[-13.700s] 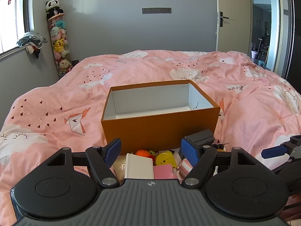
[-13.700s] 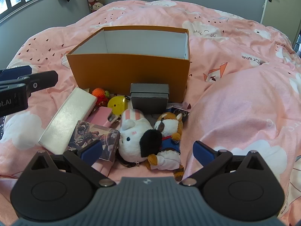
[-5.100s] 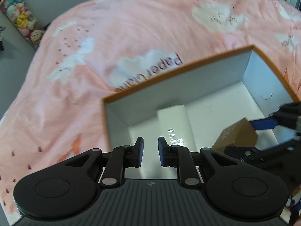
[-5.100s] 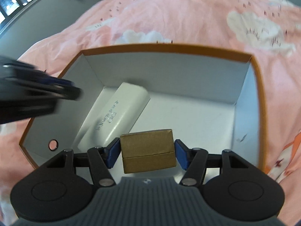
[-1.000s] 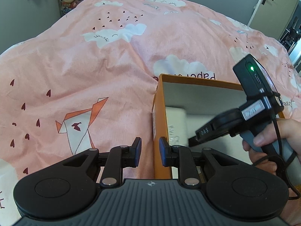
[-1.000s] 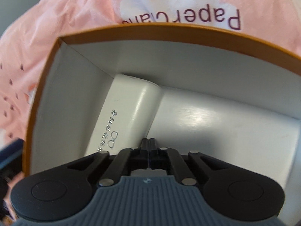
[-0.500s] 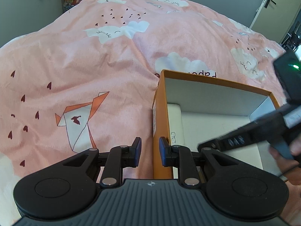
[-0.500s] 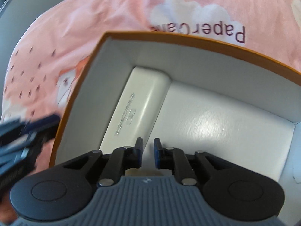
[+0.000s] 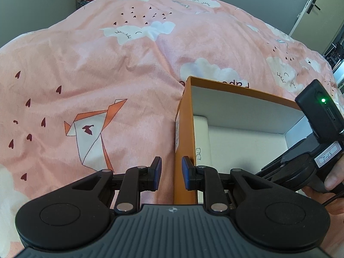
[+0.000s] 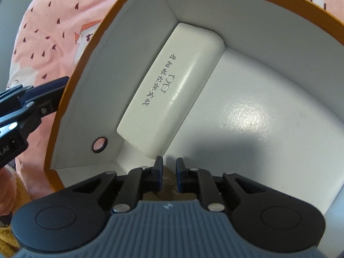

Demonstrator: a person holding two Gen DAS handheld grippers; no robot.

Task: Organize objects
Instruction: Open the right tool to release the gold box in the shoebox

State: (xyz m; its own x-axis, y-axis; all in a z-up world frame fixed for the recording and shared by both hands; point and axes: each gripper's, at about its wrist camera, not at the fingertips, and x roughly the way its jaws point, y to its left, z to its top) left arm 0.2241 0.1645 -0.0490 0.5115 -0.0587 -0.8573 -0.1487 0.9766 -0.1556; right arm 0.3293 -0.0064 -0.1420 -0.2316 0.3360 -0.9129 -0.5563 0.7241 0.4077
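Observation:
The orange box (image 9: 185, 129) with a white inside sits on the bed. A white glasses case (image 10: 172, 86) lies in it along the left wall, and part of the glasses case (image 9: 202, 142) shows in the left wrist view. My right gripper (image 10: 169, 172) hangs inside the box near its front left corner, jaws a narrow gap apart and pressing on nothing. Below them shows a strip of the gold box (image 10: 169, 186), mostly hidden. My left gripper (image 9: 171, 173) hovers over the box's left wall, narrowly open and empty. Its fingers (image 10: 47, 87) show outside that wall.
Pink bedding (image 9: 107, 75) with clouds and an origami fox (image 9: 92, 133) surrounds the box. A round hole (image 10: 99, 144) pierces the box's left wall. A person's hand (image 9: 334, 180) holds the right gripper's handle at the box's right side. A door (image 9: 309, 6) stands far right.
My right gripper's jaws parted from fully shut to a small gap. It rolled and drew back toward the box's near left corner. The left gripper stayed still.

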